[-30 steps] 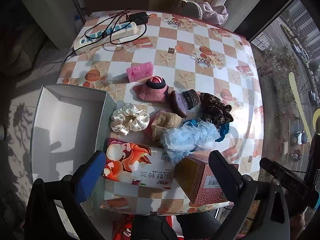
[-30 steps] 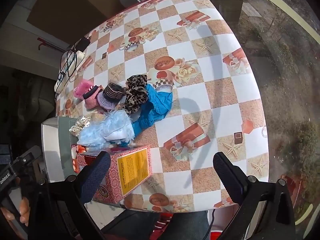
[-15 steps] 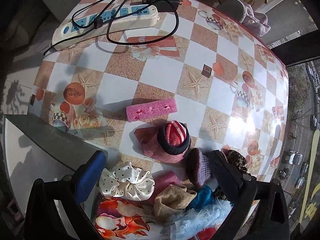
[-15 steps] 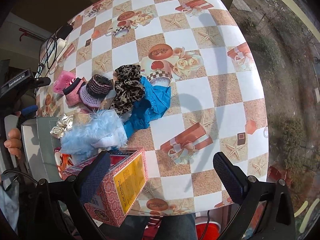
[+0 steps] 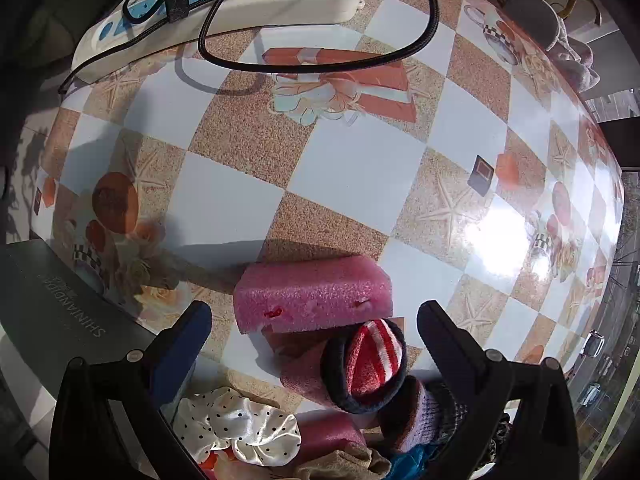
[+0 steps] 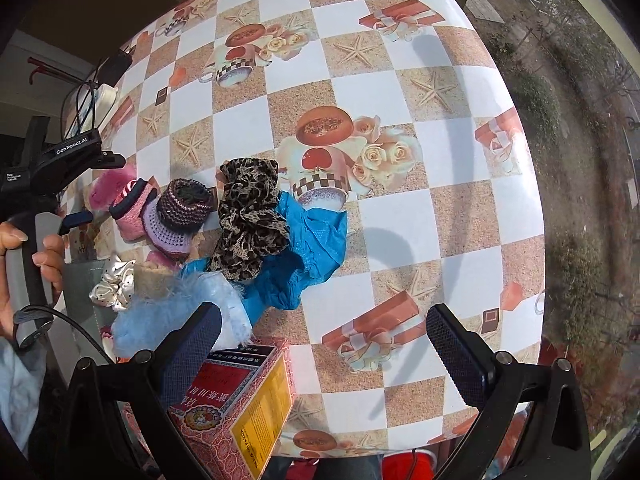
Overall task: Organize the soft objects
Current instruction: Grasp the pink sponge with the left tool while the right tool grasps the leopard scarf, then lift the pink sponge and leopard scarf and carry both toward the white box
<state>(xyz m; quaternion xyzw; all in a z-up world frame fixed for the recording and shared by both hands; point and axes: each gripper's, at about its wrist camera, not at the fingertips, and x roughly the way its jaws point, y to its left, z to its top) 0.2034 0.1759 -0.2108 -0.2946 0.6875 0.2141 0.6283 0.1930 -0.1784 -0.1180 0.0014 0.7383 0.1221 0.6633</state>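
Left gripper (image 5: 314,316) hangs low over the checked tablecloth (image 5: 360,160), jaws spread wide, nothing held. The pink foam sponge (image 5: 312,294) sits dead centre between the fingers, just ahead of the tips. At seven o'clock from it, the dark box wall (image 5: 68,300) with the printed lettering. At five o'clock, the pink knitted hat with the striped crown (image 5: 360,364) touches the sponge's near edge, and that is the risk: a close here may catch hat and sponge together, or drag the hat along. The polka-dot scrunchie (image 5: 240,428) lies at six o'clock, near the left finger, and may get nudged. At twelve o'clock the power strip (image 5: 224,4) and its black cable (image 5: 400,52) are well apart, no threat for now.

Over to the right gripper (image 6: 322,344): jaws wide apart too, empty, hovering near the table's edge. At nine o'clock from it, the fluffy light-blue piece (image 6: 160,316) and the red tissue box (image 6: 240,396) under its left finger; any drop may knock that box. At eleven o'clock, the leopard scrunchie (image 6: 250,216) rests on the blue cloth (image 6: 308,248); those two may lift as one.
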